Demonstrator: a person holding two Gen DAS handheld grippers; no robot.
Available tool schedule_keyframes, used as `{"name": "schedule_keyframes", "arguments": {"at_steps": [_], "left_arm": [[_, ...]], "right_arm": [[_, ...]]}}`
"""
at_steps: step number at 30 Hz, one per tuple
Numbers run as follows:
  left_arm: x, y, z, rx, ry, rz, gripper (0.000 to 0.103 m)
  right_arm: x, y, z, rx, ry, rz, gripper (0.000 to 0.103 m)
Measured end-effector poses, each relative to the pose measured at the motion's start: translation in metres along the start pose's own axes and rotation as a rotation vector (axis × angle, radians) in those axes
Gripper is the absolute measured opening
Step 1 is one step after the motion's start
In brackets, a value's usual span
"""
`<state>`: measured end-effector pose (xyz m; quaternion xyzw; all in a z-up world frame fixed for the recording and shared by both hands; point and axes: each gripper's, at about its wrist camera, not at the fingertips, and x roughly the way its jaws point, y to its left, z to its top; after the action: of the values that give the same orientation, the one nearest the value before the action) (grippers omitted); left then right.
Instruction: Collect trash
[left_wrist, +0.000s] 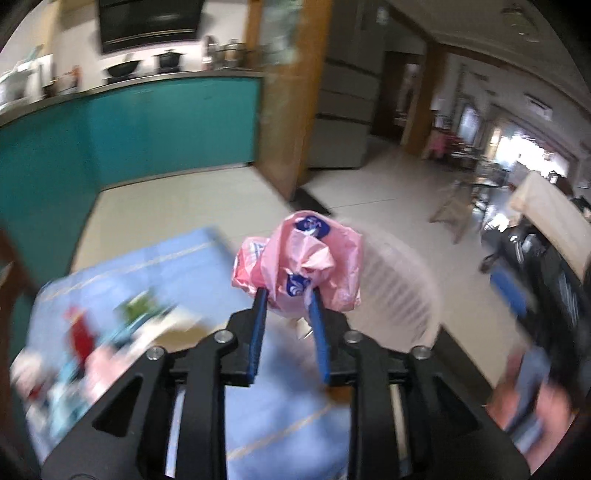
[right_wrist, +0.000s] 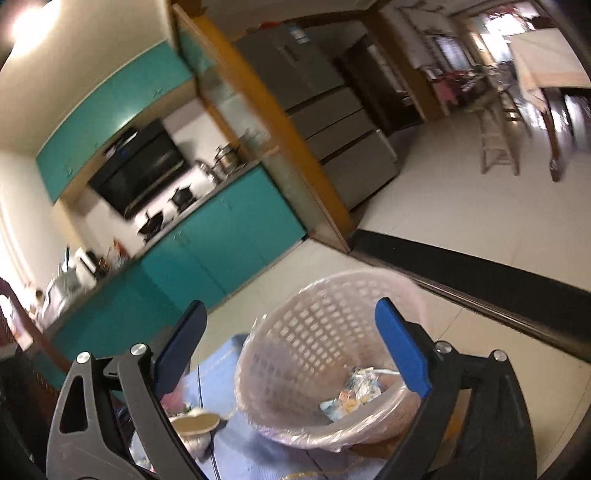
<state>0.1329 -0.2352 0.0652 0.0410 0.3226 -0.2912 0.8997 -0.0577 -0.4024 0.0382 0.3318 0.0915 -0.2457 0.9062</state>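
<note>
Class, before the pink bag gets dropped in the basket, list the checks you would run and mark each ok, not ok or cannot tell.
1. Pink bag sits between the left gripper fingers: ok.
2. Pads firmly pressing the bag: cannot tell; the fingers flank it loosely.
3. Bag is over the basket mouth: cannot tell; the left wrist view is blurred, with the basket just beyond the bag.
4. Basket has room: ok; only a few scraps lie at the bottom.
5. Right gripper is free: ok; jaws wide, nothing between them.
6. More trash is left on the blue cloth: ok, though blurred.
</note>
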Motion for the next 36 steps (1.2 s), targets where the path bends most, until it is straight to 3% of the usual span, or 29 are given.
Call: {"name": "schedule_keyframes", "arguments": {"at_steps": [1, 2, 3, 7, 13, 17, 21, 24, 27, 29, 36], "left_arm": [[0.011, -0.006, 0.007, 0.012, -0.002, 0.012, 0.057], [0.024, -0.011, 0.013, 0.018, -0.011, 0.037, 0.089], [0.032, -0.011, 0.013, 0.008, -0.027, 0.058, 0.094], [0.022, 0.007, -0.006, -0.043, -0.022, 0.093, 0.094], [-0.063, 0.063, -0.068, -0.065, -0.056, 0.255, 0.098], [-0.120, 0.109, -0.110, -0.175, -0.089, 0.376, 0.099], [-0.154, 0.139, -0.147, -0.269, -0.099, 0.475, 0.100], [-0.161, 0.146, -0.164, -0.317, -0.062, 0.468, 0.100], [-0.168, 0.140, -0.165, -0.263, -0.102, 0.482, 0.100], [-0.161, 0.144, -0.164, -0.278, -0.067, 0.472, 0.100], [-0.154, 0.136, -0.160, -0.252, -0.052, 0.461, 0.100]], "right_arm": [[-0.001, -0.002, 0.001, 0.005, -0.006, 0.000, 0.090], [-0.001, -0.003, 0.001, 0.007, -0.012, -0.002, 0.090], [-0.001, -0.004, 0.001, 0.007, -0.014, -0.003, 0.090], [0.008, -0.001, -0.003, -0.022, 0.046, 0.017, 0.090], [0.019, 0.029, -0.022, -0.133, 0.162, 0.098, 0.090], [0.017, 0.077, -0.061, -0.344, 0.299, 0.201, 0.090], [-0.002, 0.114, -0.101, -0.540, 0.343, 0.276, 0.090], [-0.013, 0.126, -0.122, -0.622, 0.372, 0.312, 0.090], [-0.019, 0.134, -0.133, -0.660, 0.386, 0.340, 0.090], [-0.022, 0.138, -0.137, -0.679, 0.388, 0.356, 0.090], [-0.021, 0.136, -0.140, -0.662, 0.403, 0.348, 0.090]]}}
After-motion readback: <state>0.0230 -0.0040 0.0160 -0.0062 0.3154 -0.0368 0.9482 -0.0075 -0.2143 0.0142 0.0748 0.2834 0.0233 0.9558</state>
